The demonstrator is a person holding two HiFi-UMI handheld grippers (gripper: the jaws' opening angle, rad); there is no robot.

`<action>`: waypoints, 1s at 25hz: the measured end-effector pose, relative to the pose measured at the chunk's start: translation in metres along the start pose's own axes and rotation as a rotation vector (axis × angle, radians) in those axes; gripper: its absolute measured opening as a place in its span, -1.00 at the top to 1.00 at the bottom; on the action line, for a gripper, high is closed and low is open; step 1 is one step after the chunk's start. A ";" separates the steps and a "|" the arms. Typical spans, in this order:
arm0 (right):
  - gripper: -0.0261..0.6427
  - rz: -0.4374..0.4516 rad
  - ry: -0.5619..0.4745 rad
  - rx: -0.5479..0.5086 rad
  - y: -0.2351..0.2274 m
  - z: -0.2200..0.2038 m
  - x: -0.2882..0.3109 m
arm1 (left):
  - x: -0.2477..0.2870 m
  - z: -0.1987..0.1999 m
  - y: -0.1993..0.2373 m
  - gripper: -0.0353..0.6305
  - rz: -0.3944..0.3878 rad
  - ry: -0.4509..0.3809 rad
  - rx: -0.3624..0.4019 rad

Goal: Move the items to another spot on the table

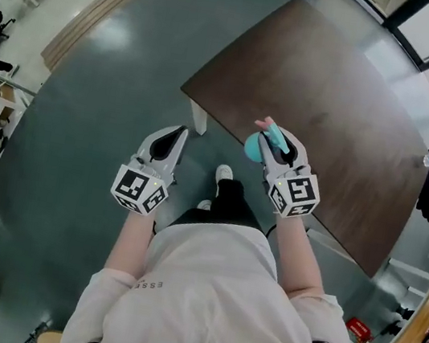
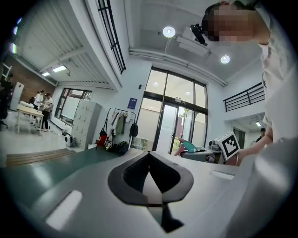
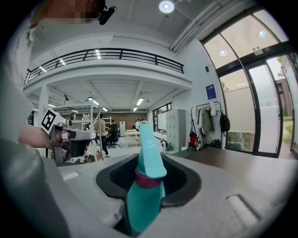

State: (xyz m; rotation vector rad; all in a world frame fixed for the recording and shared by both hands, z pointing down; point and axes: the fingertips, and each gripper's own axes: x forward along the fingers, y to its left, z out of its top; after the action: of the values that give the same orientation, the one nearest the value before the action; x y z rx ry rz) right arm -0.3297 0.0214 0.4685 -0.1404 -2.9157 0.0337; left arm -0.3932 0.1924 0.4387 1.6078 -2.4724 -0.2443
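The right gripper's (image 1: 275, 142) fingers gripped a teal plastic bottle with a magenta collar (image 3: 143, 200) lengthwise at the dark brown worktop's (image 1: 329, 121) near edge. The left gripper (image 1: 172, 142) was closed, empty.

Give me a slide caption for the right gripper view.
Right claw clamped on a teal bottle with a maroon collar, dark table beyond.
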 end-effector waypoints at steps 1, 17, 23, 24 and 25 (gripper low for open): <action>0.53 0.017 0.003 -0.001 0.003 0.001 0.012 | -0.002 0.000 0.010 0.85 0.018 -0.001 -0.005; 0.53 0.079 0.032 0.021 -0.028 0.007 0.197 | 0.081 0.012 0.147 0.85 0.052 0.061 -0.012; 0.53 0.060 0.056 -0.039 -0.045 0.003 0.241 | 0.118 0.008 0.182 0.85 0.017 0.076 -0.019; 0.53 0.051 0.060 -0.041 -0.050 0.001 0.246 | 0.124 0.007 0.185 0.85 0.011 0.077 -0.020; 0.53 0.042 0.064 -0.039 -0.054 -0.001 0.249 | 0.130 0.007 0.188 0.85 0.005 0.080 -0.021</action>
State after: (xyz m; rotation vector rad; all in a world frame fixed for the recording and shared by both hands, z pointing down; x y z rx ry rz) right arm -0.5763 -0.0078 0.5254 -0.2053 -2.8500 -0.0212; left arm -0.6132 0.1496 0.4846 1.5720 -2.4063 -0.2005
